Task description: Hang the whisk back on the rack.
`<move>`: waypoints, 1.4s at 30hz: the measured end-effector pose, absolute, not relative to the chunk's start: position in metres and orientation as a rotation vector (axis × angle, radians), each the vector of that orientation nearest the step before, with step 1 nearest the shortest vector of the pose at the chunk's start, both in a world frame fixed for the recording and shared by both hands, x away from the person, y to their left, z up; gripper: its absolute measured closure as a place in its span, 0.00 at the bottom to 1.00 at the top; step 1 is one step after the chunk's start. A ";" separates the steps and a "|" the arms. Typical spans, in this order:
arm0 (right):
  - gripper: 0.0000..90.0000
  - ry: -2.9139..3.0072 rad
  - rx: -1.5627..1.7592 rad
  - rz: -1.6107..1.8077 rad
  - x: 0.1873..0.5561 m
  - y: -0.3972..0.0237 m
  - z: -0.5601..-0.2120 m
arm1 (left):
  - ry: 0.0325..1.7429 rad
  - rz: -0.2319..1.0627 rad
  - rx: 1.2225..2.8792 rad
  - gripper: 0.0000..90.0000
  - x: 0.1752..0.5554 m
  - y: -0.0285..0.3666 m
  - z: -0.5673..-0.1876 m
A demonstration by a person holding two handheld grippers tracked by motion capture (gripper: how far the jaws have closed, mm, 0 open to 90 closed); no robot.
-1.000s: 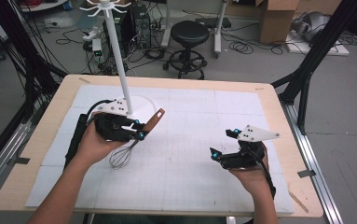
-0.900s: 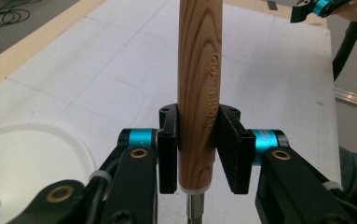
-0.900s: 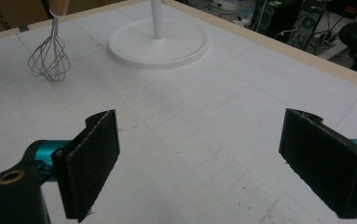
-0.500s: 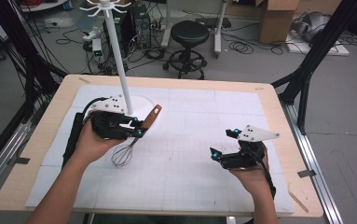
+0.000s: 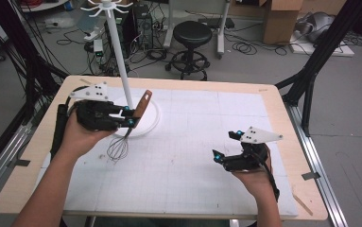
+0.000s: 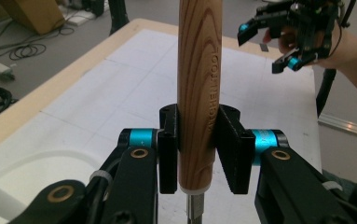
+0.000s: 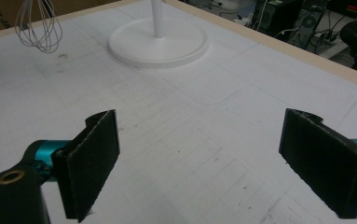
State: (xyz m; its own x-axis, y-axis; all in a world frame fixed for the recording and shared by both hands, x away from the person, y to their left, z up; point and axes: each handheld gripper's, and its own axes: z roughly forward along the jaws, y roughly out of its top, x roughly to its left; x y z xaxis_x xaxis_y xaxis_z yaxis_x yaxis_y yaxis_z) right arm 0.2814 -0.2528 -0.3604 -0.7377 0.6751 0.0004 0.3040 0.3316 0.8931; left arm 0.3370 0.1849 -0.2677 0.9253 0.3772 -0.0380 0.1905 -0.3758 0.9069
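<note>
change: left gripper [image 5: 130,117] has lifted the wooden-handled whisk [image 5: 130,130] off the mat, wires hanging free (handle tilted toward 1 o'clock) | jaws: left pinching the handle, right gripper [image 5: 226,147] spread, empty | next: likely hanging it on the white hook stand [image 5: 115,47] at 12 o'clock

Both grippers [image 5: 127,116] [image 5: 226,153] are black with cyan joints, brass screws (grey plates on top) and black cables.

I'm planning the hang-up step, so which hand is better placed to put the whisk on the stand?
Left: the left gripper already clamps the whisk beside the stand; the right gripper waits open, apart.
</note>
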 end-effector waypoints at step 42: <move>0.12 2.241 0.873 1.370 0.283 -0.252 -0.362 | 0.567 0.490 1.811 0.79 0.379 0.237 -0.156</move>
State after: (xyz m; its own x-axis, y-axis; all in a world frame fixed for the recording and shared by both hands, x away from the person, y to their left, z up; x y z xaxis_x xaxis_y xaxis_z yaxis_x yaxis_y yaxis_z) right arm 0.2831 -0.2521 -0.3624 -0.7390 0.6736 0.0058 0.3122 0.3348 0.8891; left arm 0.3788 0.2366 -0.1562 0.7984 0.6000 0.0514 0.1372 -0.2644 0.9546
